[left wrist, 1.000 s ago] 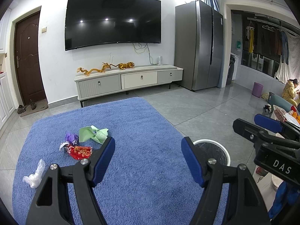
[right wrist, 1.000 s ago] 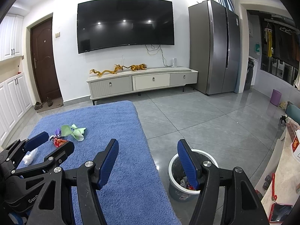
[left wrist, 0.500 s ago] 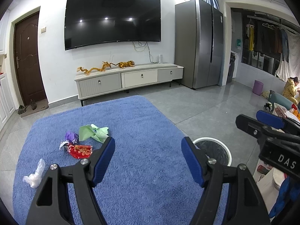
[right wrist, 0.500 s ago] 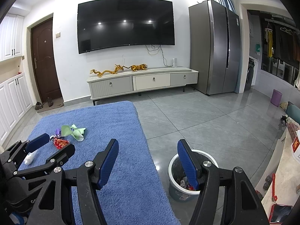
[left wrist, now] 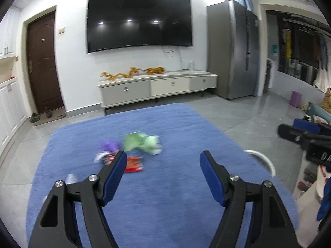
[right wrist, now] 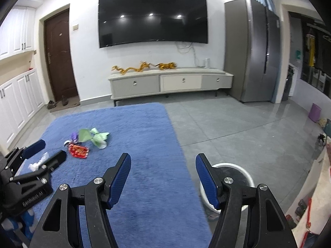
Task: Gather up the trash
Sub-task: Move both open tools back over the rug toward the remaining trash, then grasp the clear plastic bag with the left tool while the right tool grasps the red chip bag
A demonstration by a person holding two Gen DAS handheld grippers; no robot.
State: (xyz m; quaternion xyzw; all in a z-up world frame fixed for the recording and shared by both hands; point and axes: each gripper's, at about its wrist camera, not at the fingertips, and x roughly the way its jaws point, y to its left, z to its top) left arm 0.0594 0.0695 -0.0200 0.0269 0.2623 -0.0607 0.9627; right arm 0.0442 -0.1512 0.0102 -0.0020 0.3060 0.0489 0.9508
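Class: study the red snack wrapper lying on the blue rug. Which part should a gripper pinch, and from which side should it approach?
The red snack wrapper lies flat and crumpled on the blue rug. Probably best: come from above, tilted down, and pinch a raised crinkled edge on its right side, away from the purple scrap at its left. The left gripper is nearest.

Crumpled green wrapper (right wrist: pixel 94 137), purple scrap (right wrist: pixel 74 136), red packet (right wrist: pixel 79 150) and white plastic (right wrist: pixel 38 163) lie clustered on the blue rug (right wrist: pixel 144 144).

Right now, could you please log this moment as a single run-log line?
left gripper: open, empty | right gripper: open, empty | crumpled red, green, purple wrappers: on blue rug | white round bin: beside rug
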